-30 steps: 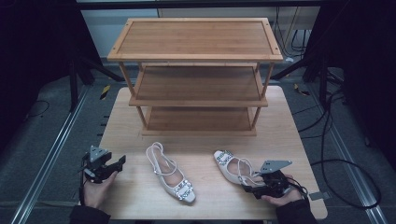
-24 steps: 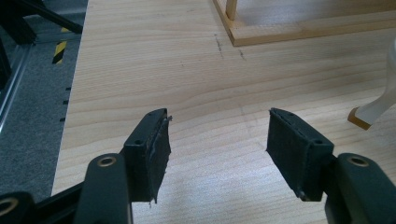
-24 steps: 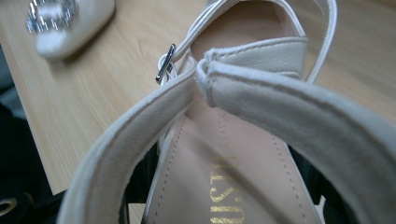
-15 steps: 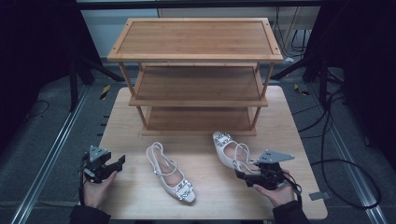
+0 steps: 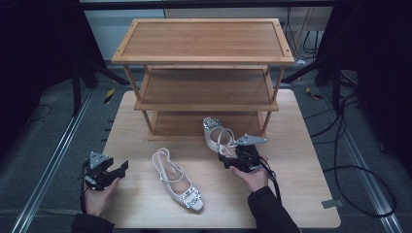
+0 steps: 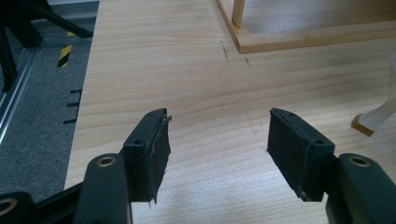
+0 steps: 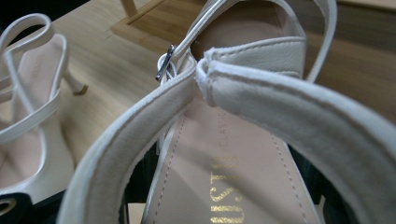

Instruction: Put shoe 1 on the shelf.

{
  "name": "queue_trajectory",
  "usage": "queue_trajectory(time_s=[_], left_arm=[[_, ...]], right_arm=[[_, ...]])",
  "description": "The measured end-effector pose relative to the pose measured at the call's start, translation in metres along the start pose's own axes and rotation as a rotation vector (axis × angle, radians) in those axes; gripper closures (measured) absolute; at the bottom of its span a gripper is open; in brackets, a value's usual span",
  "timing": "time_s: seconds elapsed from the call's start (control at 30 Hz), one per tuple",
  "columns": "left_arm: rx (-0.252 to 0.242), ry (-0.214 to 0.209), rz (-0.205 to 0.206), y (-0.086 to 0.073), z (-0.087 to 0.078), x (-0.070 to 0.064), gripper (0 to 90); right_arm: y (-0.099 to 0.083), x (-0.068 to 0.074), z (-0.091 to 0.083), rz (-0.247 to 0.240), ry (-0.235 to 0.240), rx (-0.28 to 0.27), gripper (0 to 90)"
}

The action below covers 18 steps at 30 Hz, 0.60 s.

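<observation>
Right claw [image 5: 232,160]: clamped on the heel end of the held shoe [image 5: 216,136] — in the right gripper view the back strap and insole crowd right up against the lens, with the black jaws showing on either side below.
Left claw [image 6: 217,144]: jaws spread wide, nothing between them but bare wood; in the high view it sits at the near left corner of the bench, held in the person's left hand [image 5: 98,194].
Held shoe: a pale strappy sandal with a jewelled toe, its toe pointing at the rack's bottom shelf and just in front of that shelf's edge; whether its sole touches the bench cannot be told.
Other shoe [image 5: 177,178]: its mate lies flat on the bench [image 5: 301,145] between the two claws, toe toward the person, heel toward the rack — apart from both claws. Its heel tip shows at the right edge of the left gripper view.
Shoe rack [image 5: 204,60]: a wooden three-tier rack stands at the far half of the bench; all three shelves are bare.
In the way: the rack's front right post [image 5: 266,119] stands just to the right of the held shoe's toe.
Surroundings: dark floor with cables [image 5: 350,160] to the right of the bench, a metal rail [image 5: 53,165] along the left.
</observation>
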<state>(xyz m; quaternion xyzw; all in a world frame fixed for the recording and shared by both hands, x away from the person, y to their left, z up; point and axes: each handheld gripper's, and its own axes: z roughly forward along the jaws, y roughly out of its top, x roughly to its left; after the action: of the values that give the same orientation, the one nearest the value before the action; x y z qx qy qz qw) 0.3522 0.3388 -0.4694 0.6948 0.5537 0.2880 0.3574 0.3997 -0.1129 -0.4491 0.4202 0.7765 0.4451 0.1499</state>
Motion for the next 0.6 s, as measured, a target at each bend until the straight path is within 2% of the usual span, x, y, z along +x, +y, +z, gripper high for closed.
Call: queue_trajectory(time_s=[0.2,0.37,0.4,0.43,0.47,0.6], left_arm=[[0.002,0.000,-0.004,0.000,0.000,0.001,37.6],[0.000,0.000,0.000,0.000,0.000,0.000,37.7],[0.000,0.000,0.000,0.000,0.000,0.000,37.8],[0.002,0.001,-0.001,0.000,0.001,0.001,37.8],[0.005,0.004,-0.001,0.000,0.001,0.001,37.9],[-0.008,0.011,0.001,0.000,0.000,0.001,38.6]], right_arm=[[0.017,0.006,0.031,0.022,-0.030,-0.040,38.9],[0.030,0.009,0.059,0.052,-0.057,-0.050,38.8],[0.030,0.009,0.059,0.052,-0.057,-0.050,38.8],[0.033,0.010,0.065,0.056,-0.058,-0.050,38.8],[0.036,0.010,0.079,0.070,-0.065,-0.051,38.8],[0.042,0.009,0.102,0.089,-0.090,-0.046,38.8]])
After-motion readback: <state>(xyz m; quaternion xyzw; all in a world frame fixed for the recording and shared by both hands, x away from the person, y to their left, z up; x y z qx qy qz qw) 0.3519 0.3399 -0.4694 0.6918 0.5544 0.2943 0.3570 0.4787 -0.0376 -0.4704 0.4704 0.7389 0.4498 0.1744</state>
